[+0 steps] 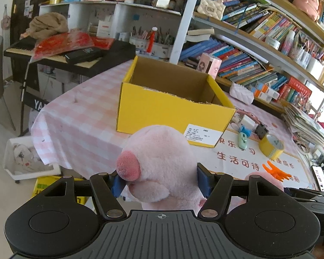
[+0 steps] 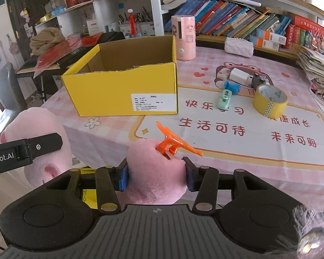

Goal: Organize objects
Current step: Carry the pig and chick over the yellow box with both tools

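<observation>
We hold one pink plush (image 1: 162, 164) between both grippers, off the near edge of the desk (image 2: 248, 172).

Left gripper (image 1: 161, 183): its jaws are clamped on the plush head, one blue pad on each side. The dark pink snout sits at 9 o'clock on the head, just above the left pad.

Right gripper (image 2: 156, 176): its jaws are clamped on the other end of the plush (image 2: 155, 172). An orange clip (image 2: 172, 144) is fastened to that end, at 12 o'clock from the pads. In the right wrist view the head and a left-gripper finger appear at 9 o'clock.

The yellow box (image 2: 123, 90) stands open on the pink checked cloth, at 12 o'clock from the left gripper and 11 o'clock from the right. Its label faces us.

At 2 o'clock from the right gripper, on the printed mat, lie a yellow tape roll (image 2: 270, 102), a green tape dispenser (image 2: 224, 98) and a white charger (image 2: 239, 75). They are well apart from the plush. A pink cylinder (image 2: 184, 36) stands just behind the box.
</observation>
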Motion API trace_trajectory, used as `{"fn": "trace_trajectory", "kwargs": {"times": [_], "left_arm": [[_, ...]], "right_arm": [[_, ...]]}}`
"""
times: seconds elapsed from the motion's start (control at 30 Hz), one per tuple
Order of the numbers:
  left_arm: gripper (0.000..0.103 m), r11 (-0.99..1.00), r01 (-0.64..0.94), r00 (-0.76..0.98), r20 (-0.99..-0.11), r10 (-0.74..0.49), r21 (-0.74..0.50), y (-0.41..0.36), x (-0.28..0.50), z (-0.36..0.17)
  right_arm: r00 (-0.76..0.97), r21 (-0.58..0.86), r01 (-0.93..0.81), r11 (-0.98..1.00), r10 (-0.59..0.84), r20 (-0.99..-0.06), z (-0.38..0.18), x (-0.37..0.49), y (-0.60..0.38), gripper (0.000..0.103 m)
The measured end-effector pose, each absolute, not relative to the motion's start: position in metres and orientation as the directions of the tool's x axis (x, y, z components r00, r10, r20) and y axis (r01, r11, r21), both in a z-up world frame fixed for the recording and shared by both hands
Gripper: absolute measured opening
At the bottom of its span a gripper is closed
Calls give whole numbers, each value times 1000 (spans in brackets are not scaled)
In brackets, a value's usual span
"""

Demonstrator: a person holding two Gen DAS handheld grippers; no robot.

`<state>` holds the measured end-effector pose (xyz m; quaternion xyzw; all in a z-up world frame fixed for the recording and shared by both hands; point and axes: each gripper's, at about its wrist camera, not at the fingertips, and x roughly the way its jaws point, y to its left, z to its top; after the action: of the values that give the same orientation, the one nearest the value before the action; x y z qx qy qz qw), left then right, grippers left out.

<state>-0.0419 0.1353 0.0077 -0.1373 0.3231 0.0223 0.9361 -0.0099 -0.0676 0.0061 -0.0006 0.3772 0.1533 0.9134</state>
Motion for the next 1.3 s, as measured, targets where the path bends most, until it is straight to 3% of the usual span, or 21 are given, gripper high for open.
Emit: {"fn": "trace_trajectory", "kwargs": {"times": [0.87,1.3], "left_arm": [[64,963,-113,804,-592,-56,-245,151,-22,14],[65,970,-136,868,-496,19,-200,165,47,45]], "right_arm": [[678,77,-323,943,287,-677,13,8,-42,46],[774,63,-370,927,345,-530,50,84,-23,46]]}}
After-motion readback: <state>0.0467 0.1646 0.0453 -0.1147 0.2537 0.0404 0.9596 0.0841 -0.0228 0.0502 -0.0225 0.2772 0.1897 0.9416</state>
